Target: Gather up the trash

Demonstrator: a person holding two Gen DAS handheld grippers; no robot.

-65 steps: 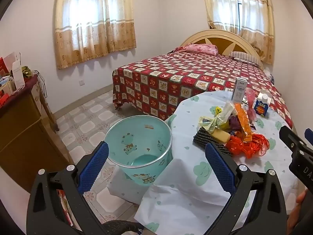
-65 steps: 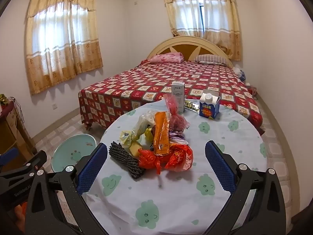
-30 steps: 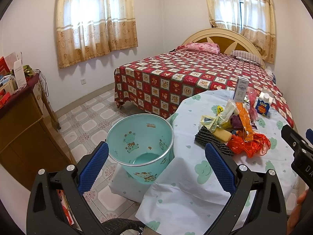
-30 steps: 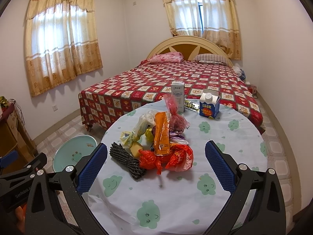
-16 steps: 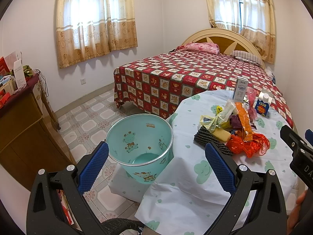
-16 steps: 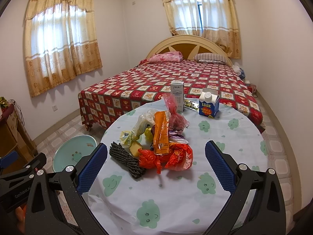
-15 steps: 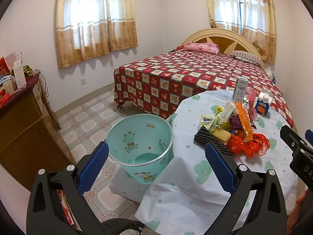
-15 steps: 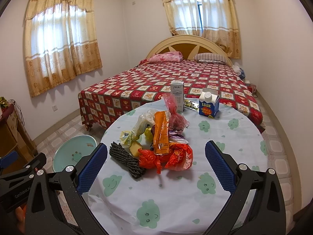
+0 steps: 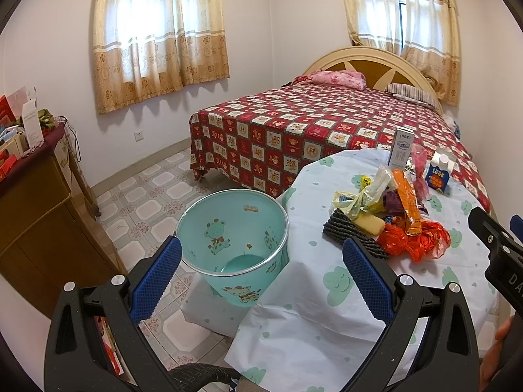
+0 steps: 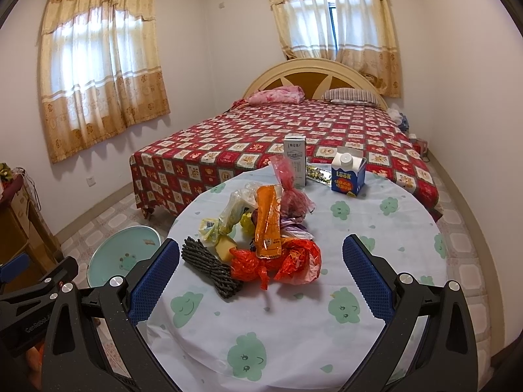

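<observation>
Little moved; both grippers (image 9: pixel 261 261) (image 10: pixel 261 261) still open, trash pile (image 10: pixel 261 248) untouched.

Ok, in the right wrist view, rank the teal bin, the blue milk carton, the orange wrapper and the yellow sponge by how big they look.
1. teal bin, partly hidden by the table edge
2. orange wrapper
3. blue milk carton, close to the wrapper in apparent size and farther from the camera, so this order is unsure
4. yellow sponge, mostly covered by other trash

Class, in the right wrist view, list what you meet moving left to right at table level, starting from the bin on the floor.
Teal bin → black ribbed bundle → orange wrapper → blue milk carton.
</observation>
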